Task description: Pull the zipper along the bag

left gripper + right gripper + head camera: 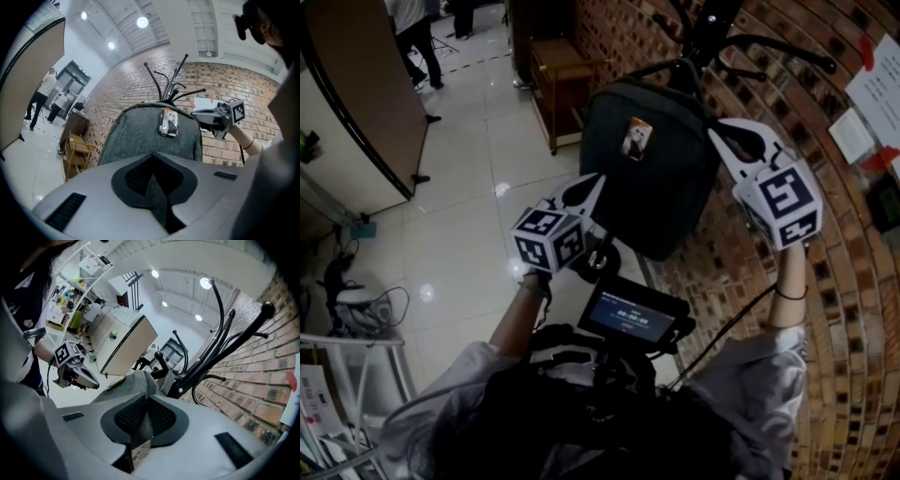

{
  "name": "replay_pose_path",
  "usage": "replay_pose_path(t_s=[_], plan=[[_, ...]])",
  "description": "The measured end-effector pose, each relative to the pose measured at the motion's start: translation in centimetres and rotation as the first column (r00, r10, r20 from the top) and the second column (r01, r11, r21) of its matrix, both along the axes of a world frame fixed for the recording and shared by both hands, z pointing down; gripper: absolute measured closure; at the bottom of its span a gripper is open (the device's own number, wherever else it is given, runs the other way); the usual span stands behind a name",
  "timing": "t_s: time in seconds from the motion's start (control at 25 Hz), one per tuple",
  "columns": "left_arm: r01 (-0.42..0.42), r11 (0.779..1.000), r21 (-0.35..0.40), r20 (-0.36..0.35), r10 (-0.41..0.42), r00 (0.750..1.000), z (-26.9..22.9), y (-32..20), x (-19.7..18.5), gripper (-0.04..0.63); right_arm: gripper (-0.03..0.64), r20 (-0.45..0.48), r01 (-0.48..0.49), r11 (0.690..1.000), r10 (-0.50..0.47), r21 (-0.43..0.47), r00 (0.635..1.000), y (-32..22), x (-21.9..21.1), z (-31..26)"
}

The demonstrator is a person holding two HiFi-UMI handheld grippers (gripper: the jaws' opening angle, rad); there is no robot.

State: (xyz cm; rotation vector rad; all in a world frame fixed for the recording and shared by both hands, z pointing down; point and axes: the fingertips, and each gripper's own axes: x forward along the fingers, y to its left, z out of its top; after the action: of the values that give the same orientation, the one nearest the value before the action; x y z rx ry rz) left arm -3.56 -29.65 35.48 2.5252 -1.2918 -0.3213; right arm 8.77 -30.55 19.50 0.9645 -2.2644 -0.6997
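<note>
Closest to the head camera is the little screen [630, 315] riding on the person's chest rig, with both arms stretched out past it. The backpack [661, 197], dark grey, hangs off a black coat rack [741, 42] right against the brick wall [844, 309], with a small picture tag [636, 139] on its front.

The right gripper [715, 133] is up at the bag's top right corner. From above you only see its tip meeting the edge, but its own view shows the jaws clenched on a fold of grey fabric next to the rack. Can't pick out the zipper itself in any view, tbh.

The left gripper [597, 178] sits by the bag's lower left side. Its own view has the jaws pressed together with nothing in them, and the right gripper view shows it just off the bag, not touching.

A wooden shelf [555, 75] stands left of the bag.
</note>
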Motion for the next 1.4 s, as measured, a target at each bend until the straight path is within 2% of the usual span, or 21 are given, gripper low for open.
replay_pose_path(t_s=[0.16,0.32,0.68,0.8,0.92,1.04,1.16,1.24,1.32,1.4], plan=[[-0.001,1.000,-0.003,-0.001,0.001,1.000,0.2,0.0,0.1,0.589,0.586,0.010,-0.010,1.000,0.009,0.021,1.000,-0.3,0.1,0.0],[-0.003,1.000,-0.004,-0.002,0.003,1.000,0.2,0.0,0.3,0.589,0.588,-0.022,-0.018,0.998,0.020,0.052,1.000,-1.0,0.1,0.0],[0.002,1.000,-0.009,-0.006,-0.002,1.000,0.2,0.3,0.1,0.589,0.603,-0.036,0.017,1.000,-0.017,0.003,0.999,-0.5,0.6,-0.1],[0.001,1.000,-0.008,-0.001,-0.001,1.000,0.2,0.4,0.2,0.589,0.603,0.005,0.022,0.999,-0.022,-0.044,1.000,-0.5,1.0,-0.1],[-0.001,1.000,-0.007,0.001,0.001,1.000,0.1,0.5,0.4,0.589,0.603,0.104,0.022,0.990,-0.008,-0.142,0.995,-0.6,1.8,0.0],[-0.003,1.000,-0.005,0.001,0.003,1.000,0.1,0.6,0.7,0.588,0.603,0.268,0.035,0.950,0.053,-0.311,0.962,-0.7,2.6,0.0],[-0.003,1.000,-0.006,0.001,0.003,1.000,0.1,0.7,0.8,0.589,0.603,0.393,0.073,0.912,0.100,-0.403,0.914,-1.1,2.6,0.0],[-0.006,1.000,-0.007,0.001,0.006,1.000,0.1,0.8,1.0,0.589,0.604,0.472,0.089,0.880,0.162,-0.467,0.867,-1.3,2.6,-0.1],[-0.011,1.000,-0.007,0.003,0.011,1.000,0.2,0.8,1.3,0.589,0.604,0.540,0.116,0.830,0.242,-0.545,0.806,-1.4,2.9,-0.2],[-0.015,1.000,-0.008,0.006,0.015,1.000,0.2,0.9,1.6,0.589,0.604,0.617,0.226,0.764,0.268,-0.604,0.740,-1.1,2.5,-0.4]])
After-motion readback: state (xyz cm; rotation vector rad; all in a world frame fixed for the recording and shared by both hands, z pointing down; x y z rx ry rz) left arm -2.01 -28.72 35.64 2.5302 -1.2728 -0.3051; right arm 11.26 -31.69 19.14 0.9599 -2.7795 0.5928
